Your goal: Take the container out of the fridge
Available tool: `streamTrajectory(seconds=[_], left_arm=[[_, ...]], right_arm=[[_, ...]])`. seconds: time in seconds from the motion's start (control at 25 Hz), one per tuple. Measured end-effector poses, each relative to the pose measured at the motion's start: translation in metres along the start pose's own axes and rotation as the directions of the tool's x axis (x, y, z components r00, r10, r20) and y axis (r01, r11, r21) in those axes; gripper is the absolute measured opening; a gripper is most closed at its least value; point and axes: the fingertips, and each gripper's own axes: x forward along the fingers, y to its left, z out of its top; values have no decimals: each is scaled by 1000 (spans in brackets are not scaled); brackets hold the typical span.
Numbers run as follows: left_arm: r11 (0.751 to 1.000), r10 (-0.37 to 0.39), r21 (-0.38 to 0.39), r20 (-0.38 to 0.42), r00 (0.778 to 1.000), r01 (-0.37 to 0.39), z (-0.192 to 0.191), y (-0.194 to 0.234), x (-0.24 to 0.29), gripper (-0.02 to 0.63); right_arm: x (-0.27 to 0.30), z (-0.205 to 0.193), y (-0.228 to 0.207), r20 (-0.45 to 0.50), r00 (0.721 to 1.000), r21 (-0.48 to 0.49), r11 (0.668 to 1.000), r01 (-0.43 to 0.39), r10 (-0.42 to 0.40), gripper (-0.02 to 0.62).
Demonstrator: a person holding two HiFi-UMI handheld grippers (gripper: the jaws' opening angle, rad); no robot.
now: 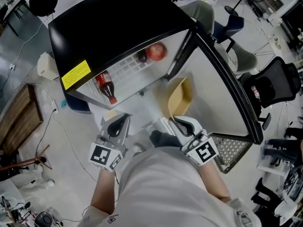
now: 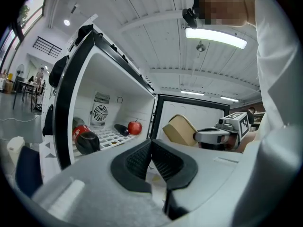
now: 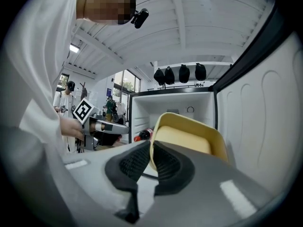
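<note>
**Container pinched by its rim, clear of the fridge mouth**

Your right gripper (image 3: 150, 148) is clamped on one side wall of the shallow yellow-tan plastic container (image 3: 189, 138), with the rim sitting between the ribbed pads. It hangs tipped on edge in the air, just outside the opening of the black, white-lined fridge (image 1: 118, 27) and beside the inner face of the open door. Your left gripper (image 2: 150, 143) is closed on nothing, level with the right one and apart from the container. Expect the container to feel light and look empty, with thin, smooth walls that may flex or swivel under a one-sided pinch. Keep the wall seated deep in the pads. If it starts to sag, take the opposite rim with the free gripper instead of squeezing harder.
</note>
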Motion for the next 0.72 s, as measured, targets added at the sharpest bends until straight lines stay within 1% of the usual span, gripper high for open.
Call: streamTrajectory(seconds=[0.72], left_arm=[[1000,11,0,-23,1000,-11,-3,-4,6,8]], right_arm=[[-1,-11,-7,-32,999,27,1000,-9,10,21]])
